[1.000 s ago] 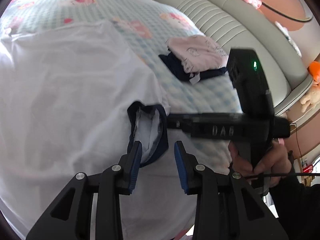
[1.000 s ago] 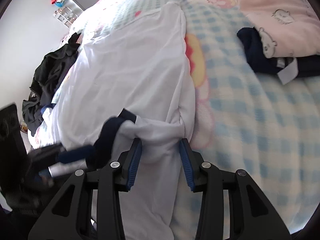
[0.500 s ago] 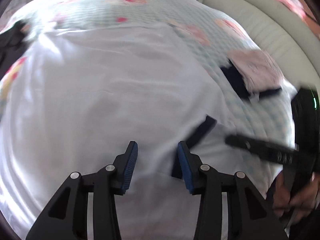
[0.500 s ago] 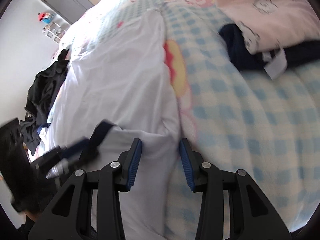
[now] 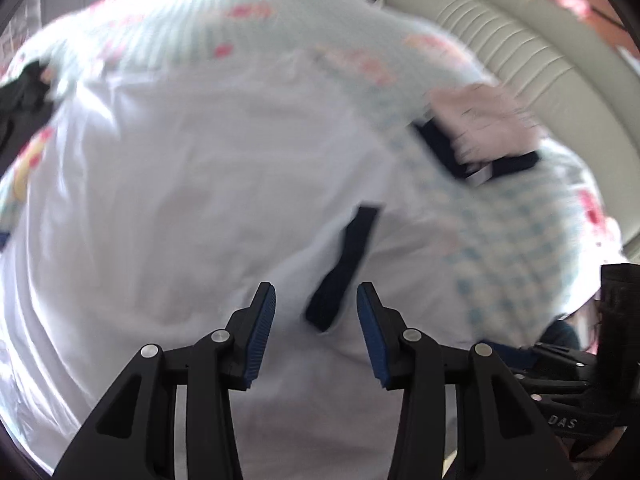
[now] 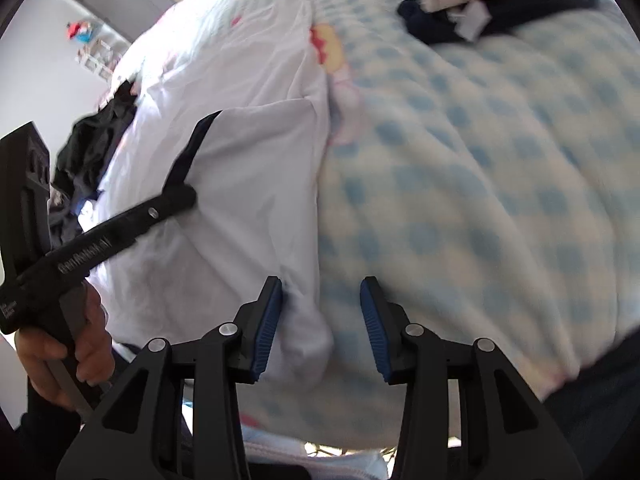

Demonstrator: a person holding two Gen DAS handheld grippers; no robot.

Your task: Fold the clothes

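Two claws hover open over a bed, neither gripping anything. Between the left claw pads lies the navy-trimmed sleeve of a white shirt. The right claw straddles the shirt's edge on the checked blue bedspread. Folded clothes sit beyond.
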